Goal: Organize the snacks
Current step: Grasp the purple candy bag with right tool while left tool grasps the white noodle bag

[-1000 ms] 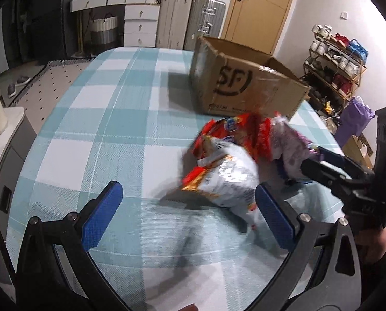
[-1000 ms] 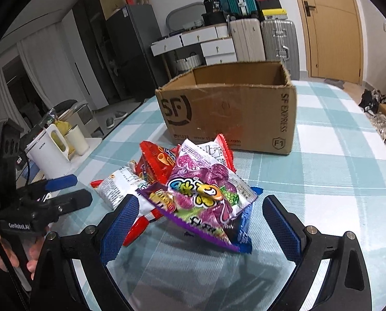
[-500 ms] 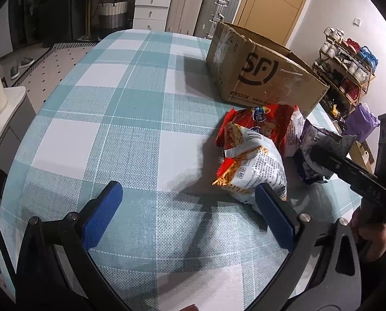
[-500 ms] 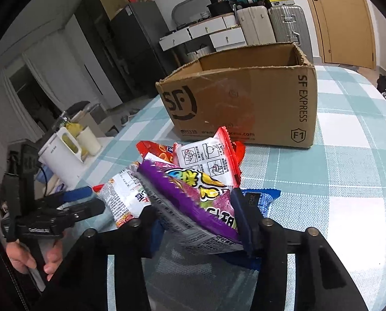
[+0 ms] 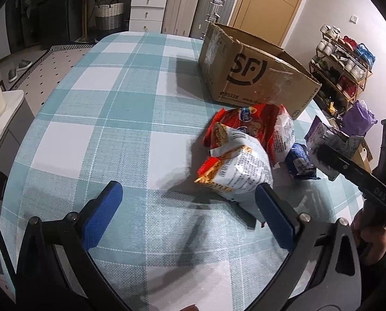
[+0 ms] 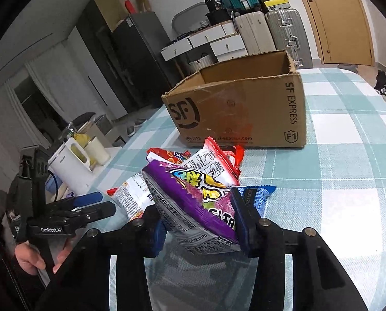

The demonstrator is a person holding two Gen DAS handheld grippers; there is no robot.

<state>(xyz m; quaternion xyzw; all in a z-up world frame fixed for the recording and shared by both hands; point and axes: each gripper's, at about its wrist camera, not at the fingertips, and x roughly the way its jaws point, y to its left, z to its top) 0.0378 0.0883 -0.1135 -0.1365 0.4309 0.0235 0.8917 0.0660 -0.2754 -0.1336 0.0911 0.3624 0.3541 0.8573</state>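
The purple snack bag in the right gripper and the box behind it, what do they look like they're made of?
The purple snack bag looks like thin glossy plastic film: it crinkles, shines, and has a serrated sealed edge. The box looks like matte brown corrugated cardboard, with ragged top edges and printed black lettering.

A table with a teal-and-white checked cloth (image 5: 110,119) bears an open cardboard box (image 5: 255,77) and, just before it, a heap of snack packets (image 5: 244,150), a blue one (image 5: 300,159) alongside.
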